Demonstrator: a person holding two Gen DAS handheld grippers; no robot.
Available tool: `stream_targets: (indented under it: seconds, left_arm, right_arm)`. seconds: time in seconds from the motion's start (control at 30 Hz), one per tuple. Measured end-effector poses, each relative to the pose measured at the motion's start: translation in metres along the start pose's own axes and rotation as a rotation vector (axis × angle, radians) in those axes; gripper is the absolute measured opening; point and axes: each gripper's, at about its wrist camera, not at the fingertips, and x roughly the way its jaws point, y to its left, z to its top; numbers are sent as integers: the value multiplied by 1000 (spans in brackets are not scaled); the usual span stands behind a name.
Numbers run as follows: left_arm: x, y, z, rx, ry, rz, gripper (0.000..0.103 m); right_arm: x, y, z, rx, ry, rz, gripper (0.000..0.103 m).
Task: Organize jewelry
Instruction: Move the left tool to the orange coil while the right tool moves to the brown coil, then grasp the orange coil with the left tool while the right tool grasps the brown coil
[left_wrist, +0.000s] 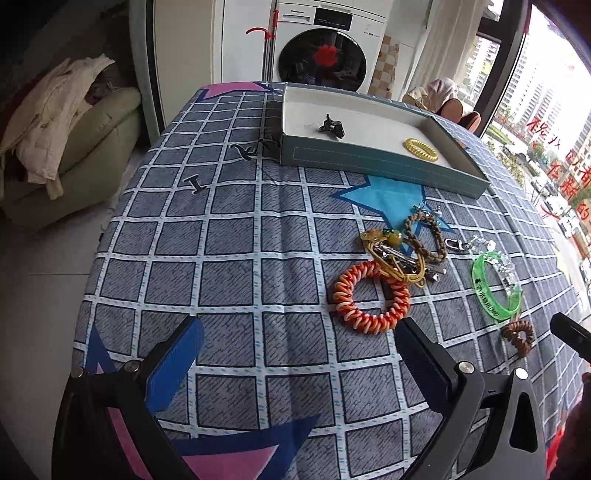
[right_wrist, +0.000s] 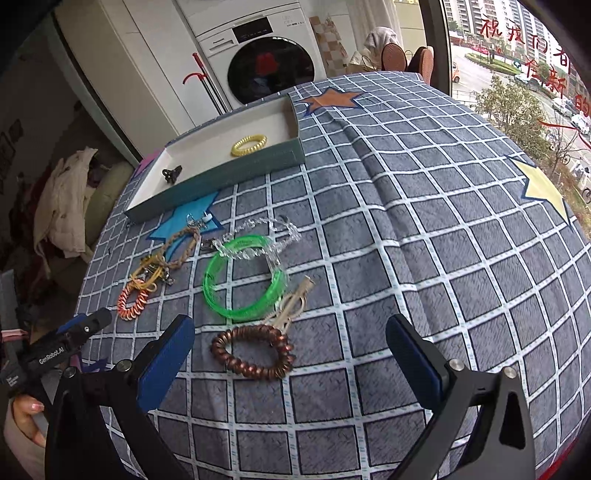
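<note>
Nearest our right gripper (right_wrist: 290, 349) lies a brown coil hair tie (right_wrist: 253, 352) on the checked cloth of the tabletop (right_wrist: 424, 229), sitting between the blue fingers (right_wrist: 166, 358), which stand wide apart and hold nothing. Just beyond it a beige strip (right_wrist: 293, 301) touches both the tie and a green bangle (right_wrist: 243, 275), and a clear bead chain (right_wrist: 258, 240) drapes over the bangle's far edge. To the left we see a braided cord loop (right_wrist: 181, 245), a tangle of yellow cord and metal clips (right_wrist: 151, 273), and an orange-and-white coil tie (right_wrist: 131, 299) partly under that tangle. Our left gripper (left_wrist: 299, 347) hovers above bare cloth with its fingers (left_wrist: 177, 363) also spread wide and empty; the orange-and-white coil tie (left_wrist: 371, 297) lies just ahead of its right finger. Further back stands a shallow teal tray (left_wrist: 369, 160) with a pale lining, holding a yellow coil tie (left_wrist: 421, 149) near one end and a small black clip (left_wrist: 332, 127) near the other, well apart. Behind the tabletop we see a white washing machine (left_wrist: 325, 48) and, to the left, a pale sofa (left_wrist: 92, 147) heaped with clothes.
</note>
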Motion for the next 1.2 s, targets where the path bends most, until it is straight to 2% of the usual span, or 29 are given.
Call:
stream_targets:
  seconds: [0.17,0.67,0.87,0.9,1.03,1.2]
  left_arm:
    - [-2,-6,3,61,-43,78,103]
    - [18,-18,19,129,-20,51,103]
    - [25,-27,15,172,-13,71,103]
    - [26,-28,15,174,-12,70,103]
    - [29,-30,13,190,-10,80,103]
    - [27,-36,10,223,-32,84,103]
  right_arm:
    - [1,-2,-6,-10,5,-33,103]
    - [8,4,-5,-35,6,-77,102]
    - [17,10,-10,-71,35,-86,87]
    - [18,11,-10,-75,41,-87,81]
    - [20,17,-14,-130,39,-125,72]
    - [21,27,-20,-198,35,-158,68]
